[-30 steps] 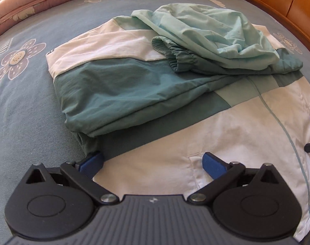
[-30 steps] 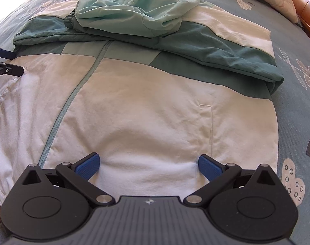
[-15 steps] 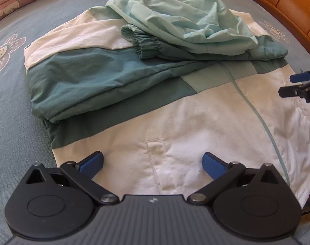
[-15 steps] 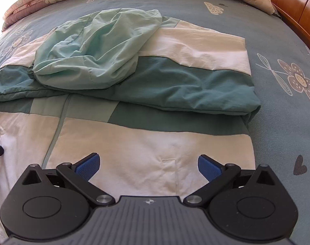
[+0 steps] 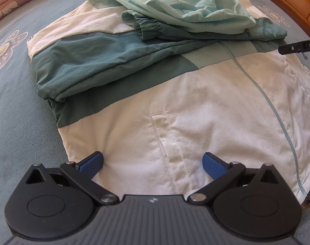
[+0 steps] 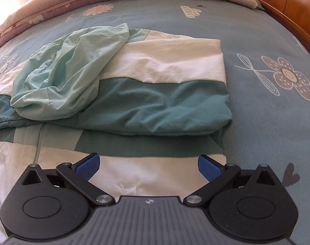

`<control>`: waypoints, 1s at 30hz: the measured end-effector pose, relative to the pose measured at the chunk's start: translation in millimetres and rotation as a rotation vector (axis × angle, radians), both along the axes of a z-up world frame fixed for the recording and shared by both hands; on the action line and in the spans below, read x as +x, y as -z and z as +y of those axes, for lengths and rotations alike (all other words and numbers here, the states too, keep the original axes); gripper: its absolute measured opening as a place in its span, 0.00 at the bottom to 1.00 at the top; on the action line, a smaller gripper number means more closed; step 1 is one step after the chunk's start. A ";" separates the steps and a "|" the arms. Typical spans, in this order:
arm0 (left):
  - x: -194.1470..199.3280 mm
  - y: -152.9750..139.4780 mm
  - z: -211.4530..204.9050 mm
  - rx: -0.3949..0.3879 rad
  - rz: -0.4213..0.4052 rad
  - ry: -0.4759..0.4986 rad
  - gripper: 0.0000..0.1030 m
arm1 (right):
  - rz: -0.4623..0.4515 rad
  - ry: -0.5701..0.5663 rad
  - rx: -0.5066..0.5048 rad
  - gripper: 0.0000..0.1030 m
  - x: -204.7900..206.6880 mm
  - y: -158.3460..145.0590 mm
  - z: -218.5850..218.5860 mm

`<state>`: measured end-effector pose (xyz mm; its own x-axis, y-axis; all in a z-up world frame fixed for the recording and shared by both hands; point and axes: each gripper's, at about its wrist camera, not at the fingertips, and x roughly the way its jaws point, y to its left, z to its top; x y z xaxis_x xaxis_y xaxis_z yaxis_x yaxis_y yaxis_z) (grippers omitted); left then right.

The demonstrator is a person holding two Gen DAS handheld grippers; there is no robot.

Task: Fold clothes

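A white, teal and mint jacket [image 5: 206,106] is seen laid flat on the blue flowered bed [image 5: 13,110], sleeves folded across the chest and the mint hood [image 6: 69,69] heaped on top. The left tool [image 5: 152,163] is held over the white hem beside a pocket slit, jaws spread wide, nothing gripped. The right tool [image 6: 147,164] is positioned above the hem near the jacket's side edge, likewise wide open and empty.
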<state>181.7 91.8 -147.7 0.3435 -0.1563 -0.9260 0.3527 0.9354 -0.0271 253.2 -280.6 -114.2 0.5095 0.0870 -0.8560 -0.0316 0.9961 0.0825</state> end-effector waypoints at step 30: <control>64.3 -5.3 18.5 -0.042 -0.099 -0.236 0.99 | 0.053 0.070 0.042 1.00 -2.6 -0.4 -0.5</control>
<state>246.0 110.3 -142.4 0.4638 -0.0992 -0.8804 0.1279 0.9908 -0.0443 250.6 -281.1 -113.8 0.4695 0.0894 -0.8784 0.0435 0.9913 0.1242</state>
